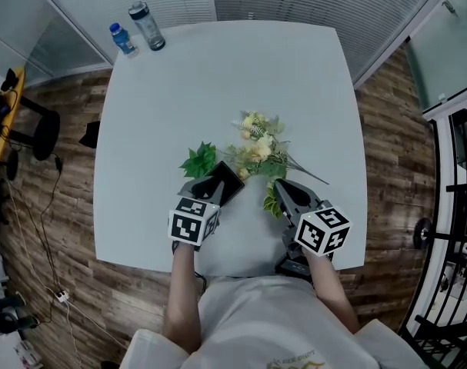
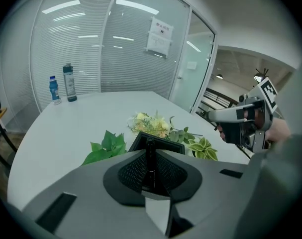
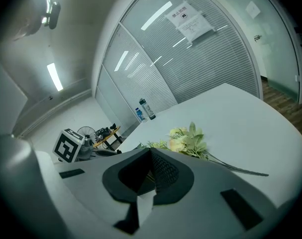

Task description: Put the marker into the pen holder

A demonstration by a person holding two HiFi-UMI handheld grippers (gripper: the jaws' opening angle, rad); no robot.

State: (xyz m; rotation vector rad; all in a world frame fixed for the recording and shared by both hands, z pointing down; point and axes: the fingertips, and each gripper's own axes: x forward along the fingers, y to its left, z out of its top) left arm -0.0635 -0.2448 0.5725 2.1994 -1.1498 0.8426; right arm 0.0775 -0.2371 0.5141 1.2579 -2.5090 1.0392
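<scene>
At the table's [image 1: 218, 75] far left corner stood two bottles, a small blue one [image 1: 122, 39] and a taller clear one with a dark cap [image 1: 146, 25], well apart from everything else. Nearer the person, a sprig of broad green leaves [image 1: 200, 160] lay flat on the white top.

Just beside it the left gripper [image 1: 210, 184] was held low over the table, its jaws pinched narrow on the marker [image 2: 150, 163]. The marker was a black one, standing upright between the pads. Right in front of those jaws sat the pen holder [image 1: 227, 181], a black square cup with its mouth open upward. From the left gripper view the marker's upper end showed against the holder's near rim [image 2: 165, 140], and the marker was not inside it.

Past the holder a bunch of pale yellow flowers [image 1: 258, 146] lay on its side, with thin stems trailing off to the right. A small striped leaf [image 1: 270, 202] lay near the right gripper [image 1: 285, 191]. That gripper's jaws were drawn together at the tips, with nothing caught between them.
</scene>
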